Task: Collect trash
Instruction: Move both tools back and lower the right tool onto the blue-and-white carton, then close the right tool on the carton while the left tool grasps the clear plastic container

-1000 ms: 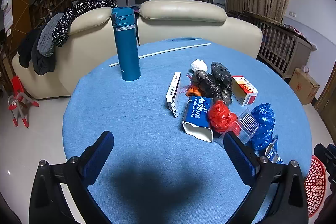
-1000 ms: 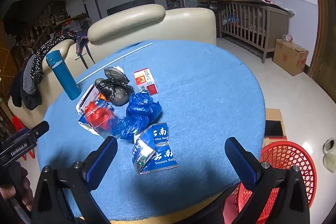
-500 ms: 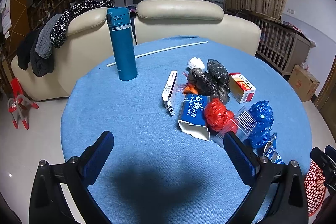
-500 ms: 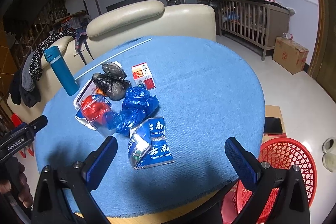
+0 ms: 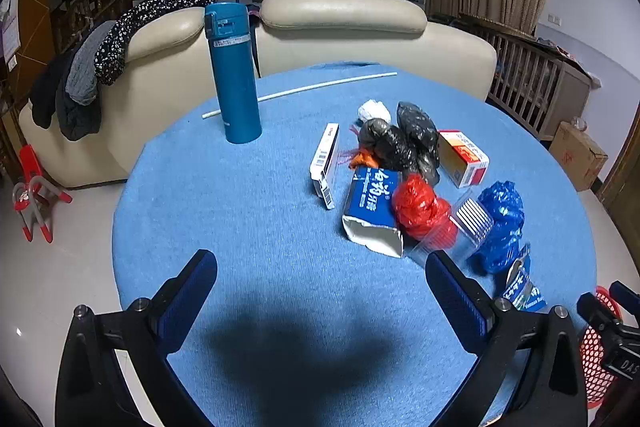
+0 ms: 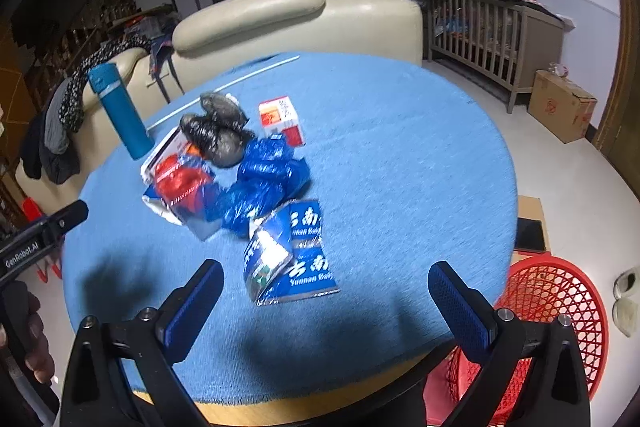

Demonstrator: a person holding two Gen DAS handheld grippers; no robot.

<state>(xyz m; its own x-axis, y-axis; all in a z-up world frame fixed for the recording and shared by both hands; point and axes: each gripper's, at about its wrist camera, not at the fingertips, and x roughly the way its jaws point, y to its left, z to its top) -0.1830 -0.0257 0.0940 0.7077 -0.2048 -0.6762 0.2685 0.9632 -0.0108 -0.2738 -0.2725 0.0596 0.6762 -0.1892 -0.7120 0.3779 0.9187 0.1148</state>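
Note:
Trash lies in a heap on the round blue table (image 5: 260, 219): black bags (image 5: 404, 143), a red bag (image 5: 416, 207), a blue bag (image 5: 500, 227), a blue-and-white carton (image 5: 372, 207), a red-and-white box (image 5: 464, 157), a flat white box (image 5: 326, 163) and a blue foil packet (image 6: 292, 251). My left gripper (image 5: 320, 275) is open and empty, near the table's near edge, left of the heap. My right gripper (image 6: 326, 287) is open and empty, just short of the blue foil packet. A red mesh basket (image 6: 552, 307) stands on the floor at the right.
A tall teal flask (image 5: 234, 75) stands at the table's far left, with a white rod (image 5: 304, 89) lying behind it. A cream sofa (image 5: 344, 27) sits behind the table. A cardboard box (image 6: 564, 105) and a wooden crib (image 6: 488, 31) are at the right.
Both grippers have moved a little forward toward the table; the heap and the foil packet look closer. Nothing on the table has moved.

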